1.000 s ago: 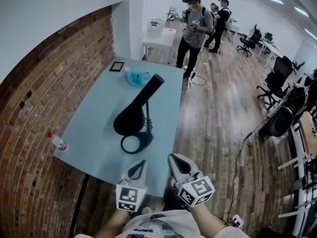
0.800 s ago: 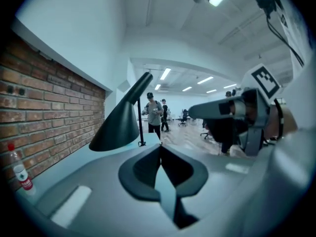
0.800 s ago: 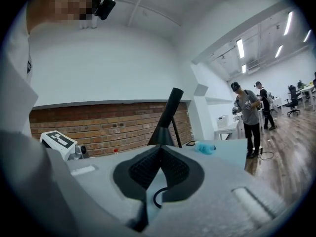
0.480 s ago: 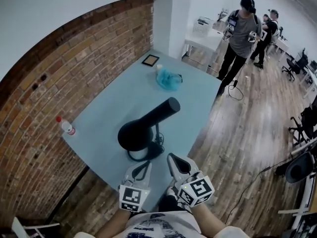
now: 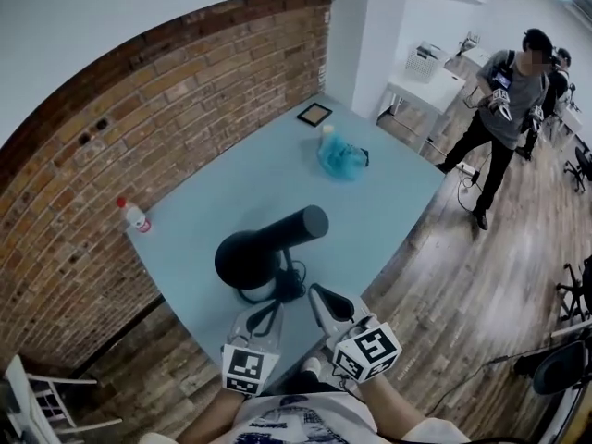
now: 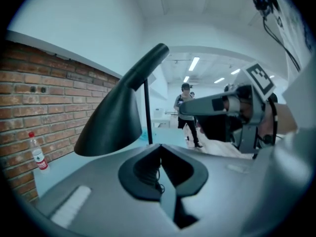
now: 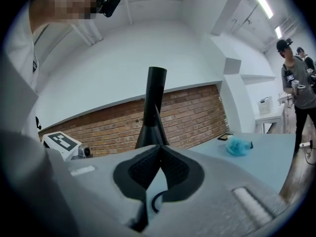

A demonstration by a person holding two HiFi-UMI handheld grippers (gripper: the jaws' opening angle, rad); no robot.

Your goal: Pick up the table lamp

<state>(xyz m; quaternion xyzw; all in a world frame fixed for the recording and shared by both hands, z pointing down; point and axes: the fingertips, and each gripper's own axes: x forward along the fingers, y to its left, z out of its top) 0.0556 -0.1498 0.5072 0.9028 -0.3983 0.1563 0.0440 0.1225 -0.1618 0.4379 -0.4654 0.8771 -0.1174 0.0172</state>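
Observation:
A black table lamp (image 5: 264, 248) with a cone shade stands on the light blue table (image 5: 240, 178), near its front corner. Its thin stem and ring base (image 5: 273, 289) sit under the shade. My left gripper (image 5: 262, 314) hovers just in front of the base, shut and empty. My right gripper (image 5: 326, 305) is beside it on the right, also shut and empty. In the left gripper view the lamp shade (image 6: 116, 117) rises just beyond the closed jaws. In the right gripper view the lamp (image 7: 153, 110) stands straight ahead.
A plastic bottle (image 5: 135, 216) stands at the table's left edge by the brick wall (image 5: 111, 128). A blue crumpled thing (image 5: 340, 157) and a small dark frame (image 5: 314, 113) lie at the far end. A person (image 5: 504, 109) stands on the wooden floor.
The view has swung, so the table now lies more diagonal. Both grippers have come closer to the lamp's base. Their jaws stay shut.

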